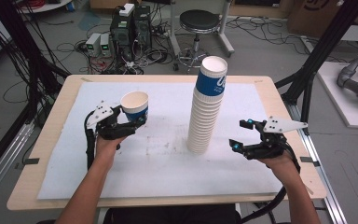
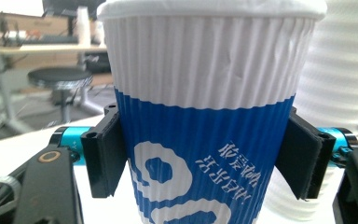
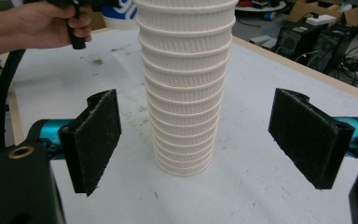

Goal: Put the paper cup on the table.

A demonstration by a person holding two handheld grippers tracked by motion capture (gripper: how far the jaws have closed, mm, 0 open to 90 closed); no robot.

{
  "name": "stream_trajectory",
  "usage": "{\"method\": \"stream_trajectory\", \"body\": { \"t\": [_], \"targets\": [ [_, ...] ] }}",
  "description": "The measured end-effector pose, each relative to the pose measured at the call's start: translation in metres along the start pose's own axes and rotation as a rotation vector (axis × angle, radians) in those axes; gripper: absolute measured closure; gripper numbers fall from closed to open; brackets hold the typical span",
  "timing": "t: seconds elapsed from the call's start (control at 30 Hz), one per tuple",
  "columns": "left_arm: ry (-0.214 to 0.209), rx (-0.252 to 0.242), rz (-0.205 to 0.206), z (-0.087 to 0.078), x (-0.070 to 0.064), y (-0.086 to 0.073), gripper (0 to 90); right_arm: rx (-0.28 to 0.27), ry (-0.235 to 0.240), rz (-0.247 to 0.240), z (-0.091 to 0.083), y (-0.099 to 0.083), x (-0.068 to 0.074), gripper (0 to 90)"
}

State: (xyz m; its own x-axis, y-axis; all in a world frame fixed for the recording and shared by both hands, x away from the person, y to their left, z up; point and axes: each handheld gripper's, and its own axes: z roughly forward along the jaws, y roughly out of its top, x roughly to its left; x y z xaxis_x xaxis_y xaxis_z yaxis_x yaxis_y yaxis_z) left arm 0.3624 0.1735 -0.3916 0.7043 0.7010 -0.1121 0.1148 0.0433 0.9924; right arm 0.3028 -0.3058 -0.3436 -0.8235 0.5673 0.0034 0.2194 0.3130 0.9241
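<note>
The left gripper (image 1: 129, 122) is clamping a single cup (image 1: 134, 106), its jaws pressing on the blue lower band from both sides, as the left gripper view is showing (image 2: 205, 163). The cup (image 2: 209, 107) is standing upright in the grip, held over the left part of the white mat (image 1: 158, 158), mouth up; in the high view its inside is looking white and bare.

The right gripper (image 1: 243, 135) is hovering with its jaws wide apart, gripping nothing. In the right gripper view (image 3: 196, 144) the stack (image 3: 184, 93) is standing between the two pads but beyond them, touching neither.

The stack (image 1: 206, 107) is rising from the middle of the mat, many ribbed cups nested one in another, the top one showing a blue band. It is leaning slightly toward the top. It is standing between the two grippers, well apart from the held cup.

The mat is lying on a wooden table (image 1: 51, 140). Beyond the far edge, a black stool (image 1: 199, 21), computer boxes (image 1: 130, 25) and loose cables (image 1: 74, 46) are sitting on the floor. Nothing is lying on the mat between either gripper and the stack.
</note>
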Motion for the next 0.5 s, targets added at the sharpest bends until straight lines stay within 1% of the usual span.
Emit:
{"method": "stream_trajectory", "body": {
  "t": [0.03, 0.07, 0.17, 0.2, 0.23, 0.27, 0.3, 0.37, 0.4, 0.43, 0.47, 0.5],
  "targets": [
    [0.013, 0.011, -0.004, 0.003, 0.003, -0.003, 26.4, 0.0, 0.0, 0.0, 0.0, 0.0, 0.0, 17.2],
    [0.033, 0.037, -0.014, 0.01, 0.008, -0.009, 26.4, -0.004, -0.001, -0.008, 0.001, 0.0, 0.001, 17.2],
    [0.051, 0.067, -0.017, 0.018, 0.013, -0.017, 26.4, 0.0, 0.007, -0.008, 0.001, -0.001, 0.002, 17.2],
    [0.051, 0.067, -0.017, 0.018, 0.013, -0.017, 26.5, 0.0, 0.007, -0.008, 0.001, -0.001, 0.002, 17.2],
    [0.065, 0.076, -0.031, 0.024, 0.016, -0.023, 26.5, 0.003, 0.006, -0.005, 0.0, -0.001, 0.002, 17.2],
    [0.065, 0.076, -0.031, 0.024, 0.016, -0.023, 26.5, 0.002, 0.007, -0.004, -0.001, -0.001, 0.002, 17.2],
    [0.072, 0.081, -0.045, 0.029, 0.018, -0.028, 26.5, 0.0, 0.003, -0.006, -0.001, -0.001, 0.001, 17.2],
    [0.074, 0.089, -0.051, 0.031, 0.019, -0.03, 26.5, -0.004, 0.004, -0.004, -0.002, -0.001, 0.001, 17.2],
    [0.078, 0.101, -0.061, 0.036, 0.021, -0.035, 26.6, -0.005, 0.004, -0.004, -0.003, 0.0, 0.001, 17.2],
    [0.078, 0.101, -0.061, 0.036, 0.021, -0.035, 26.6, -0.005, 0.004, -0.004, -0.003, 0.0, 0.001, 17.2],
    [0.087, 0.123, -0.07, 0.04, 0.023, -0.041, 26.5, -0.004, 0.005, -0.002, -0.002, 0.0, 0.002, 17.2],
    [0.087, 0.123, -0.07, 0.04, 0.023, -0.041, 26.6, -0.004, 0.007, -0.004, -0.002, 0.0, 0.002, 17.2]
  ]
}}
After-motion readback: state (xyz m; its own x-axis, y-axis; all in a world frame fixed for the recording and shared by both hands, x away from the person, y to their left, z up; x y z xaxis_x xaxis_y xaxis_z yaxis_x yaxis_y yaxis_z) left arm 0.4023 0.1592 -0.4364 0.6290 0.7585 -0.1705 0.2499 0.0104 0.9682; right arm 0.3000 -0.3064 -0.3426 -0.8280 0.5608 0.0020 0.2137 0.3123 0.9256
